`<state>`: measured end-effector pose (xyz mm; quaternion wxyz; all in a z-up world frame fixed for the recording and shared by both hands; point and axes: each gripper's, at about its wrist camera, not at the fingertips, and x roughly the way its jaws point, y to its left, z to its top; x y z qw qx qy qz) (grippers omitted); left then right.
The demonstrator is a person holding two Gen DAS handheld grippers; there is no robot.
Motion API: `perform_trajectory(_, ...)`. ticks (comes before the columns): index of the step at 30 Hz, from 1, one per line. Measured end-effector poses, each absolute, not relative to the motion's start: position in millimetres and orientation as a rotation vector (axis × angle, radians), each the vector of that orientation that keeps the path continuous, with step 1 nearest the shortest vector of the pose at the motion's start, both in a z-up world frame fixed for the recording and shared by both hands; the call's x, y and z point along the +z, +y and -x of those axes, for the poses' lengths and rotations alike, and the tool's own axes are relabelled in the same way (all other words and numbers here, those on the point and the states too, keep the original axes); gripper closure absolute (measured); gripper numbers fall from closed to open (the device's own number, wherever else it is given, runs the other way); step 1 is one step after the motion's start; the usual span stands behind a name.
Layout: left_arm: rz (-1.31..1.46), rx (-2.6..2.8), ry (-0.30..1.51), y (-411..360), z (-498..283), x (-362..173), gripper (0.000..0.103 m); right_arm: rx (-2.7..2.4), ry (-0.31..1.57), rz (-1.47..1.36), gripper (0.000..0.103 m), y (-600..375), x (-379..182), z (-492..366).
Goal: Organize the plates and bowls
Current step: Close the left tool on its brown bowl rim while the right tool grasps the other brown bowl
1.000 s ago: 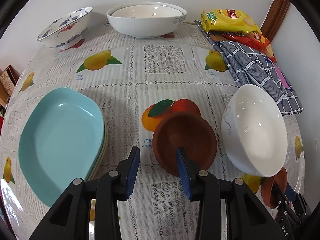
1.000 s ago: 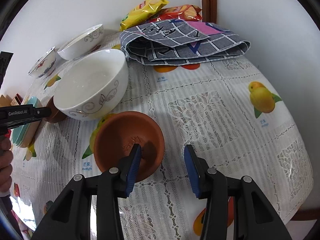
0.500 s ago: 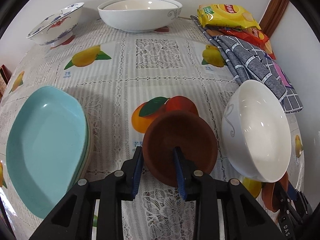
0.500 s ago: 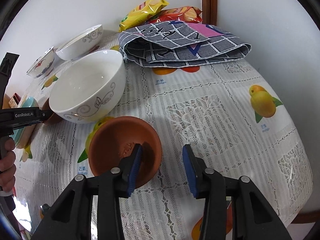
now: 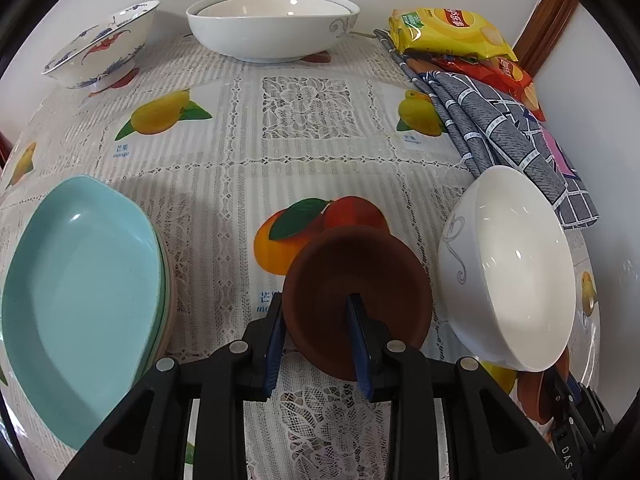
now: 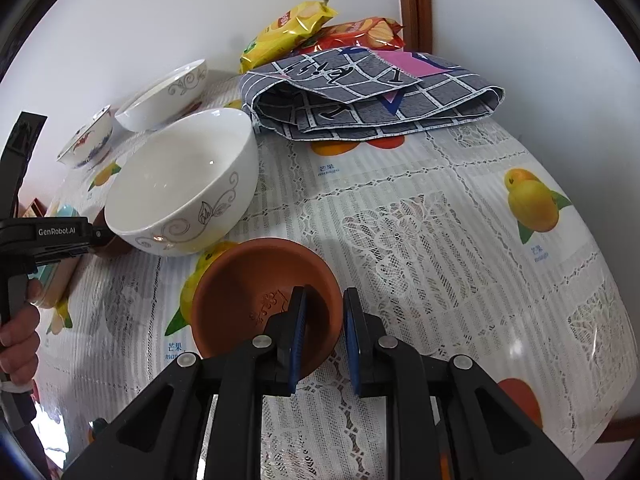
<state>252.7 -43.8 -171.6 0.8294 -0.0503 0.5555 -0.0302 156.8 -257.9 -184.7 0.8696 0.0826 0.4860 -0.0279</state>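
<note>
My left gripper (image 5: 316, 344) is shut on the near rim of a dark brown dish (image 5: 360, 280), one finger inside and one outside. My right gripper (image 6: 323, 332) is shut on the right rim of an orange-brown dish (image 6: 248, 300), which looks tilted off the cloth. A white bowl with grey scrollwork (image 5: 508, 268) stands between the two dishes; it also shows in the right wrist view (image 6: 180, 184). A stack of teal plates (image 5: 80, 284) lies at the left.
At the back stand a wide white bowl (image 5: 272, 24) with another nested inside and a blue-and-red patterned bowl (image 5: 100, 52). A folded grey checked cloth (image 6: 368, 96) and snack bags (image 5: 448, 32) lie at the back right. The table edge runs close on the right.
Both grippers have closed onto the rims of their brown dishes. The right dish has tipped up slightly.
</note>
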Motion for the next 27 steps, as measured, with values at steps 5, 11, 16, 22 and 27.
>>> perform_trajectory(5, 0.106, -0.057, 1.162, -43.2, -250.1, -167.3, 0.089, -0.063, 1.021, -0.171, 0.089, -256.7, -181.7, -156.9)
perform_trajectory(11, 0.113, -0.081, 1.145, -39.9, -244.2, -160.0, 0.095, -0.070, 1.015, -0.217, 0.093, -261.3, -178.7, -153.6)
perform_trajectory(16, 0.108, -0.109, 1.135, -40.9, -235.5, -152.4, 0.095, -0.074, 1.007, -0.209, 0.094, -256.8, -173.2, -151.3)
perform_trajectory(22, 0.113, -0.109, 1.120, -34.7, -226.4, -144.7, 0.095, -0.083, 1.010, -0.214, 0.095, -255.6, -169.0, -149.2)
perform_trajectory(27, 0.123, -0.109, 1.098, -28.4, -220.8, -132.0, 0.095, -0.092, 1.002, -0.209, 0.094, -251.5, -161.6, -147.4)
